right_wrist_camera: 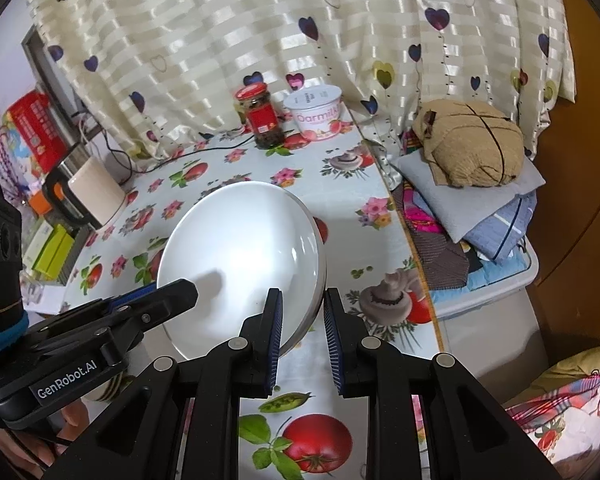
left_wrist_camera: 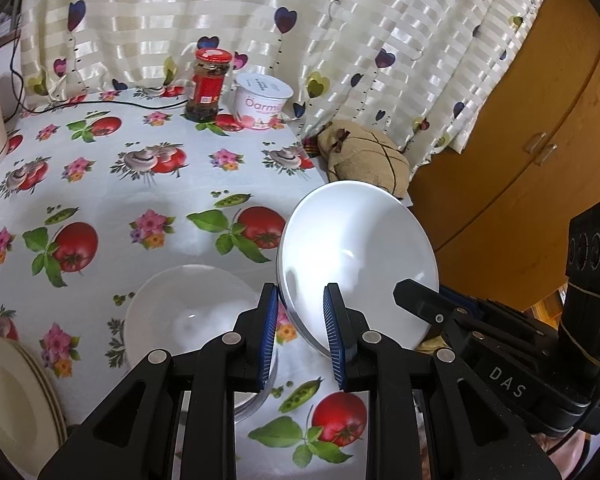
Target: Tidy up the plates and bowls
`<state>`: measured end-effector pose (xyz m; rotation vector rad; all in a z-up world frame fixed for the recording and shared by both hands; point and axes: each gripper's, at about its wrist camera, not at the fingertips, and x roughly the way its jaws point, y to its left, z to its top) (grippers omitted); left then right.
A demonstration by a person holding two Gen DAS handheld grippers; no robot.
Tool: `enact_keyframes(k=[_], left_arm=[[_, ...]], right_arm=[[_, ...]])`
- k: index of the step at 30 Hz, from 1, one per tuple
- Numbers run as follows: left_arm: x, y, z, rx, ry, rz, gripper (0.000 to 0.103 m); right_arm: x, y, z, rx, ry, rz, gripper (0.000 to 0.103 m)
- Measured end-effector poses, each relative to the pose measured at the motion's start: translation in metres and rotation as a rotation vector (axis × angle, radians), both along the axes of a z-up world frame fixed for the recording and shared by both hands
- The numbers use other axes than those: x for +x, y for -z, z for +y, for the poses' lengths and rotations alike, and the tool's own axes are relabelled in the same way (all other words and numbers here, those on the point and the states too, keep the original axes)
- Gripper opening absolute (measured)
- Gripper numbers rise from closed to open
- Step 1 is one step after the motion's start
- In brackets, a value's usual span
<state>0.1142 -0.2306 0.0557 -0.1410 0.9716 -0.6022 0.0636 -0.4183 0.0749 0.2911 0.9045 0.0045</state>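
One bowl (left_wrist_camera: pixel 356 264) between both grippers' jaws

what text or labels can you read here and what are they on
"Oarmilk", first letter dotted: white tub by the curtain.
"GenRobot.AI": left hand-held gripper body.
"DAS": right hand-held gripper body.
Red jar label, tub lid print and red box: too small to read.

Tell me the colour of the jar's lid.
Red. The jar lid shows best in the left wrist view, at the table's far edge.
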Motion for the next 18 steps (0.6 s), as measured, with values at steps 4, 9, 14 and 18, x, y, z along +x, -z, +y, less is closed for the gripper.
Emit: enact_keyframes(k=[4, 9, 14, 18], left_arm=[[-0.001, 0.002, 0.01, 0.001, -0.016, 0.004, 0.024], [-0.003, 0.002, 0.024, 0.005, -0.038, 0.007, 0.024], [-0.004, 0.007, 0.04, 0.013, -0.063, 0.021, 0.024], [-0.005, 0.01, 0.051, 0.024, -0.085, 0.032, 0.024]], right_arm=[[0.002, 0.001, 0.01, -0.003, -0.02, 0.006, 0.021], [0.004, 0.002, 0.022, -0.006, -0.043, 0.011, 0.021], [0.008, 0.005, 0.037, -0.005, -0.072, 0.024, 0.021], [0.011, 0.009, 0.049, -0.001, -0.095, 0.035, 0.021]])
